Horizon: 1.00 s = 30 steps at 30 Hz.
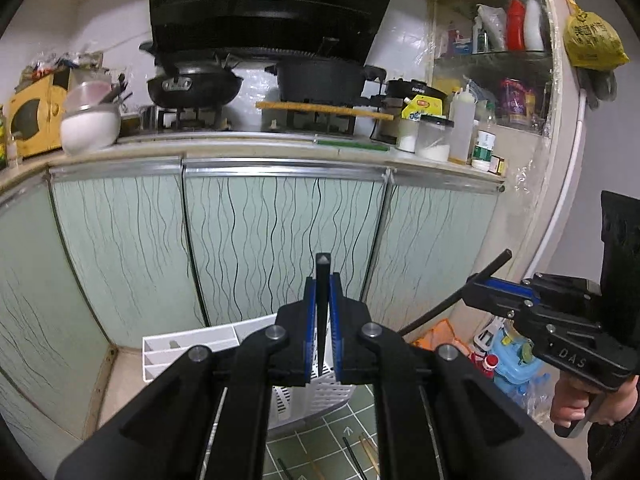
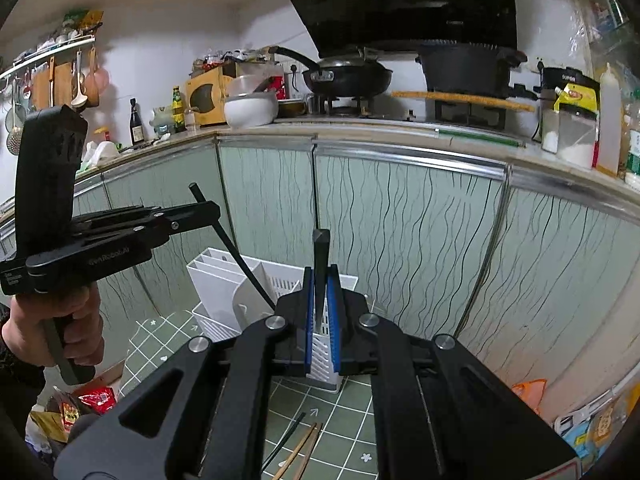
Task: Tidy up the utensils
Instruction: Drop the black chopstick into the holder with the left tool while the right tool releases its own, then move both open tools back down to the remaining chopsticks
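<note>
My left gripper point(image 1: 322, 320) is shut on a black chopstick point(image 1: 322, 280) that stands upright between its blue pads. It also shows in the right wrist view point(image 2: 200, 210), where its chopstick point(image 2: 236, 252) slants down toward the white utensil holder point(image 2: 224, 292). My right gripper point(image 2: 322, 308) is shut on another black chopstick point(image 2: 321, 264). It shows at the right of the left wrist view point(image 1: 476, 284), with its chopstick point(image 1: 440, 308) slanting. The holder point(image 1: 188, 348) stands on the floor below both grippers. More chopsticks point(image 2: 300, 448) lie on the green mat.
Green cabinet doors point(image 1: 260, 240) stand behind the holder. The counter above carries a wok point(image 1: 194, 88), a black pot point(image 1: 320, 80), a white bowl point(image 1: 90, 126) and jars point(image 1: 434, 138). Bags and bottles point(image 1: 516, 364) crowd the floor at right.
</note>
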Tool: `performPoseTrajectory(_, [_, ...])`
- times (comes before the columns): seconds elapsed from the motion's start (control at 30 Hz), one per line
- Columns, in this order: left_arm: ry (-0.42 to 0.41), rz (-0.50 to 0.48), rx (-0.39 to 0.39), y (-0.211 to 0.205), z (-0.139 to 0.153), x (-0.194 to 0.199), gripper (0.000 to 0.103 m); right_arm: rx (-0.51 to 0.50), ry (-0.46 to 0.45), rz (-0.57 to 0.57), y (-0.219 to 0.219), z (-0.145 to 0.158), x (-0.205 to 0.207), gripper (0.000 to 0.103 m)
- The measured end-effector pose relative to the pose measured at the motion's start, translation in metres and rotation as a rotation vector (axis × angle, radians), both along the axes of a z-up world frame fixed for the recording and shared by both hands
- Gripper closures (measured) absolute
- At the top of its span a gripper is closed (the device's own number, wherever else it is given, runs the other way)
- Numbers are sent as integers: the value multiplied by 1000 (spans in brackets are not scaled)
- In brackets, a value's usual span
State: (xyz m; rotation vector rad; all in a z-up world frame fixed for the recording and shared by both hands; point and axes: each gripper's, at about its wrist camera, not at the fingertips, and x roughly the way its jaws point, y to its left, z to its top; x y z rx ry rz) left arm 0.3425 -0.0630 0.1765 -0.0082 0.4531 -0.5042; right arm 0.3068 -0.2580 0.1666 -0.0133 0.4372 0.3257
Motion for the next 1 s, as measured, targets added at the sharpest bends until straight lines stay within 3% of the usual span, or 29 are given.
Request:
performPoseTrajectory(0.07, [8,-2,-5,2,-6,2,95,10,7,6,-1,-6,5,97])
performPoseTrajectory(0.1, [20,-8,2,4,-11,3,88,18,12,10,-3,-8,7,95])
performPoseTrajectory(0.13, [21,-4,12,4,-13,2,51,30,18,1,-6,-11,8,75])
performPoseTrajectory(0.17, [1,26,36,6,-15,-3,26,35,19,-16,-9,-12,7,57])
performPoseTrajectory(0.2, [-35,48,48,8,-15,-9,4,36,10,-44,-12,-13,5,20])
performPoseTrajectory(0.23, [-73,56,54,12,-16,-17,4,38,-7,-49,-14,-13,1,11])
performPoseTrajectory(0.33, [-86,90,94,24,-21,-30,4,25,-24,-66,-19,-17,-11,8])
performPoseTrajectory(0.53, [-86,136,123,49,-31,-57,4,-61,-13,-99,-14,-28,-39,8])
performPoseTrajectory(0.7, [-110,199,161,67,-40,-87,4,-86,-13,-105,-10,-40,-66,8])
performPoseTrajectory(1.0, [-89,231,159,94,-63,-129,4,-124,-27,-95,2,-55,-110,8])
